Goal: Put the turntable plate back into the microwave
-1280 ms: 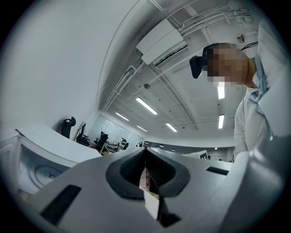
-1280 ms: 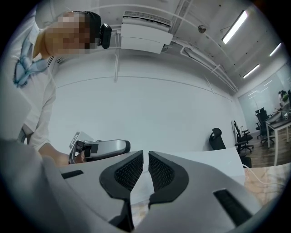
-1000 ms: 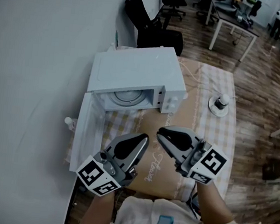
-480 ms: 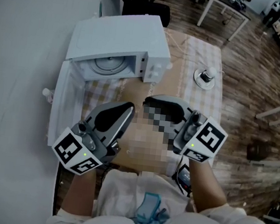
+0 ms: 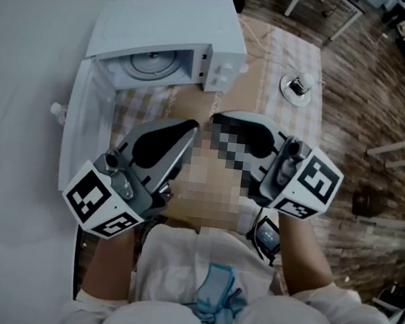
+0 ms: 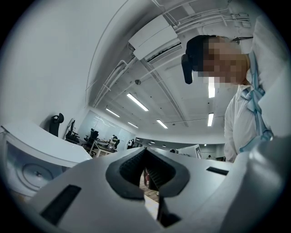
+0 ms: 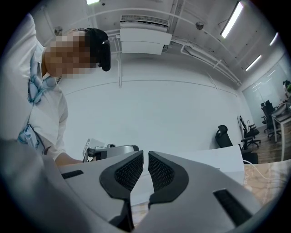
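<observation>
A: Which item is largest?
B: The table under a checked cloth. It bears a white box-shaped microwave oven, whose door stands open at the left.
A: And the round grey turntable plate?
B: It lies flat inside the oven cavity.
A: The grippers?
B: Both are held near the person, apart from the oven. Left gripper: fingers together, empty. Right gripper: fingers a narrow slit apart, nothing between.

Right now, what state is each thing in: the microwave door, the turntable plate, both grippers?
Microwave door: swung wide open.
Turntable plate: inside the microwave.
Left gripper: shut, holding nothing.
Right gripper: jaws slightly apart, nothing between them.
</observation>
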